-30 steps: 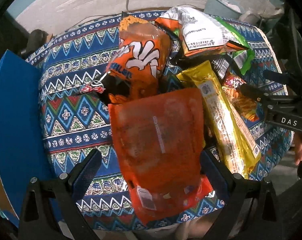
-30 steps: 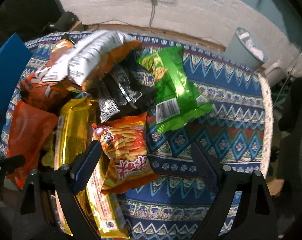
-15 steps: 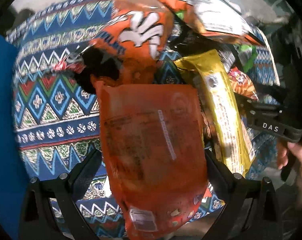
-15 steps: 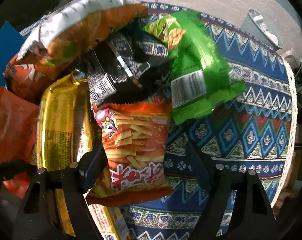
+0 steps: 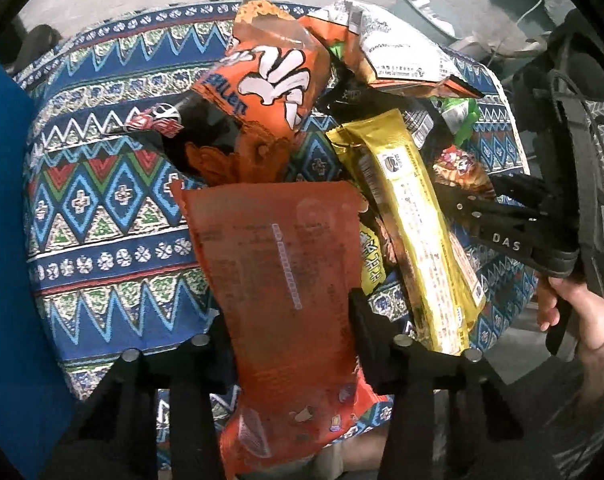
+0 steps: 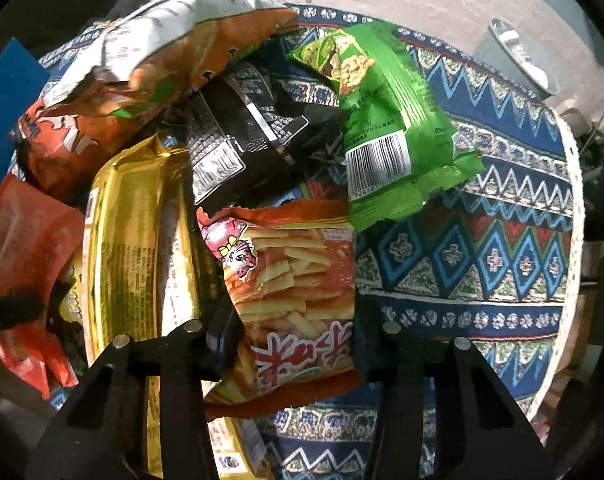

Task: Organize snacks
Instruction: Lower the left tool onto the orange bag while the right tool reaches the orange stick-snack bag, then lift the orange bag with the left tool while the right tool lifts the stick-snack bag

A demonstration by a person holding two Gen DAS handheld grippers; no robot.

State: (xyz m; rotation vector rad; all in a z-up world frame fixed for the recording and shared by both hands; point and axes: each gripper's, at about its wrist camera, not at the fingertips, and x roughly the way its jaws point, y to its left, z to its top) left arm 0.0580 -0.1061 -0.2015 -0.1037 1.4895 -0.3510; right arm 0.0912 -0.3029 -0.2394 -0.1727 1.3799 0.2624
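Note:
A pile of snack packets lies on a round table with a patterned blue cloth (image 5: 101,208). My left gripper (image 5: 287,320) has closed in on a flat orange-red packet (image 5: 277,272), its fingers pressing both edges. My right gripper (image 6: 291,328) has closed in on an orange packet printed with fries (image 6: 293,292). Beside them lie a long gold packet (image 5: 414,220) (image 6: 137,248), an orange bag with white splashes (image 5: 269,76), a white-and-orange bag (image 6: 181,44), black packets (image 6: 241,132) and a green packet (image 6: 386,128). The right gripper also shows in the left wrist view (image 5: 502,216).
A blue box (image 5: 1,240) stands at the table's left edge. A grey bin (image 6: 518,56) stands on the floor beyond the table, by a white wall. Bare cloth (image 6: 482,248) lies right of the pile.
Both grippers moved down and forward onto the pile and narrowed: the left around the orange-red packet, the right around the fries packet.

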